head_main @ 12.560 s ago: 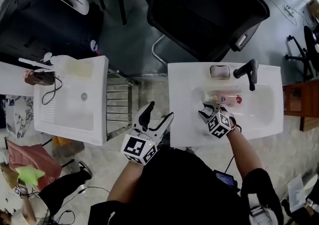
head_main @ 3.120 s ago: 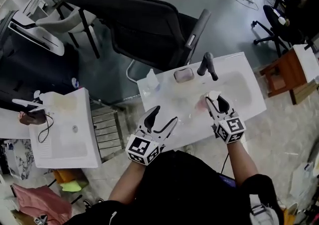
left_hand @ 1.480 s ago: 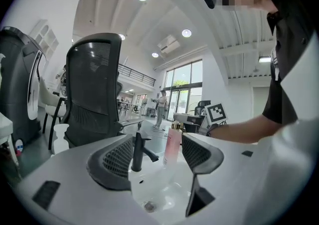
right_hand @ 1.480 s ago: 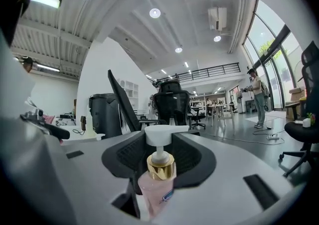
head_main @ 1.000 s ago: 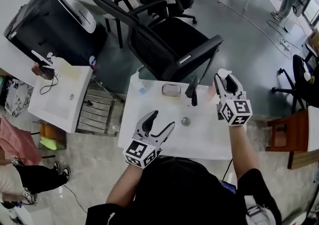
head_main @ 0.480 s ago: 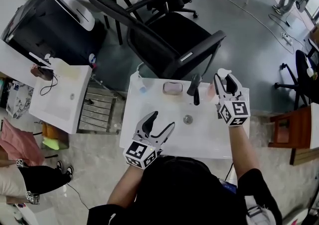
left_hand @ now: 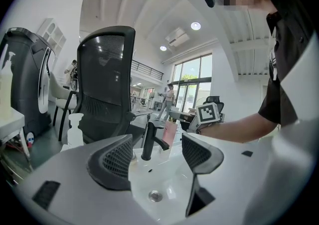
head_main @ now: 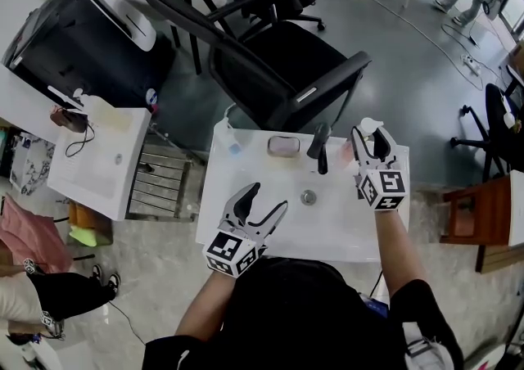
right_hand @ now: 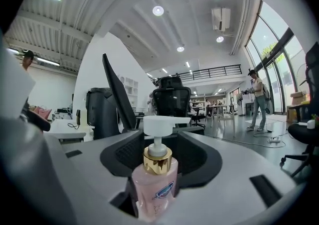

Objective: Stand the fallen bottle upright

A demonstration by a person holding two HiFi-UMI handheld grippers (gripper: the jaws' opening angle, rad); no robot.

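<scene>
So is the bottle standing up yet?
Nearly. Done: the pink bottle is upright, pump on top, not lying down. In hand: the right gripper has it between its jaws, which are opening, by the back edge of the sink beside the tap. Left: let go fully and pull away. The left gripper hangs open and empty.

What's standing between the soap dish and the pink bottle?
The black tap stands between the soap dish and the pink bottle. The head view shows the three in a row.
</scene>
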